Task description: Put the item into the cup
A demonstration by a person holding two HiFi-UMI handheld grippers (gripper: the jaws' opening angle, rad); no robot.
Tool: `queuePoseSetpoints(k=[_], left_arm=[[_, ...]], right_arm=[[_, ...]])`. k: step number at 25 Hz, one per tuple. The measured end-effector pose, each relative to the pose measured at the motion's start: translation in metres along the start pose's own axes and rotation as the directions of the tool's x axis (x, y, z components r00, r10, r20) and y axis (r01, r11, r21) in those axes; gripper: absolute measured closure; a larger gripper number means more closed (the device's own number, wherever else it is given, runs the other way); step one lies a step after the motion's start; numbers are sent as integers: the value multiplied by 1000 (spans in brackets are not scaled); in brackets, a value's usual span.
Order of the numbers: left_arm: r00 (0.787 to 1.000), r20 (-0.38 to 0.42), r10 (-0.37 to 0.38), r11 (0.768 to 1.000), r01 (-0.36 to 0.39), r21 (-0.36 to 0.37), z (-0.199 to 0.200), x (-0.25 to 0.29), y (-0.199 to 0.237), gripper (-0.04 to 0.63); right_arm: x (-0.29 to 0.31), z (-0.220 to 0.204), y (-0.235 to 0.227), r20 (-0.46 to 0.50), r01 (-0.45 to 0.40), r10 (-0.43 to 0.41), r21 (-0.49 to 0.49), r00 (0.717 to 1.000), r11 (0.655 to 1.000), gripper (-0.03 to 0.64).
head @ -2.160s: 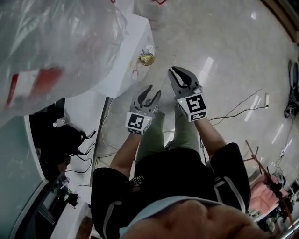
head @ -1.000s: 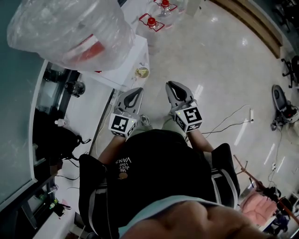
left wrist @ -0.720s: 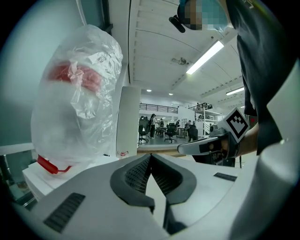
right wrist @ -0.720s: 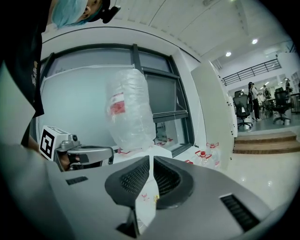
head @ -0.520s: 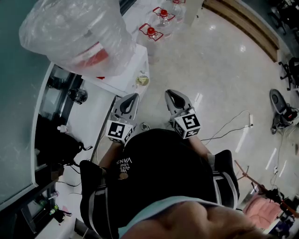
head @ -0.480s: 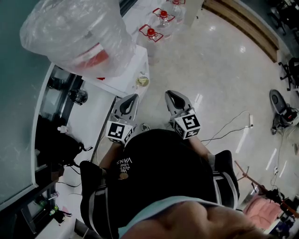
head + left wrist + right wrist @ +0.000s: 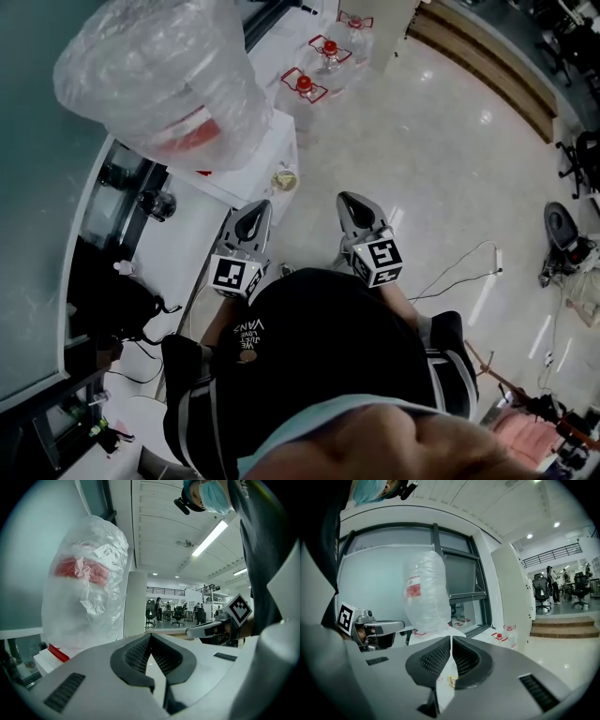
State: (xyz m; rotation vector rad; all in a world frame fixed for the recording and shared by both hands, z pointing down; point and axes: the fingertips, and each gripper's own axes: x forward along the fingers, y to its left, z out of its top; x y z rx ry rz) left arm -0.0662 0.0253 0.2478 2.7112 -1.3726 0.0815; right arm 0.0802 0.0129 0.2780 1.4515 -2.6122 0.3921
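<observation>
Nearest in the head view is the person's black shirt [image 7: 319, 347]. Just past it, two tools are held side by side above the glossy floor [image 7: 441, 169]. The left hand-held gripper [image 7: 255, 214] has its jaws pressed together with nothing between them, as its own view shows. The right hand-held gripper [image 7: 352, 206] is likewise pressed together and empty.

Only the head view gives the layout from above. The cup [image 7: 284, 178] stands at the near corner of the white desk [image 7: 246, 167]. It is at about 1 o'clock from the left tool's tips and 10 o'clock from the right's, apart from both. The right gripper view catches the cup low in the gap under its closed tips, with the left tool at 9 o'clock. The left gripper view shows the other tool at 3 o'clock.

The cup is small and pale-rimmed, with something yellowish inside, too small to identify.

Beyond it a big clear plastic bag [image 7: 164, 84] with a red patch sits on the desk. At 12 o'clock, clear bottles [image 7: 302, 89] with red caps stand on the floor.
</observation>
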Motion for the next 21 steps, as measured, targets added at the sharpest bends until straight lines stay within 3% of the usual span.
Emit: queuePoseSetpoints(k=[21], left_arm=[[1000,-7,28,999,-28,-17,1,7,2,575]], right_arm=[[12,16,-3,5,-44,44,-6,999,999,569]])
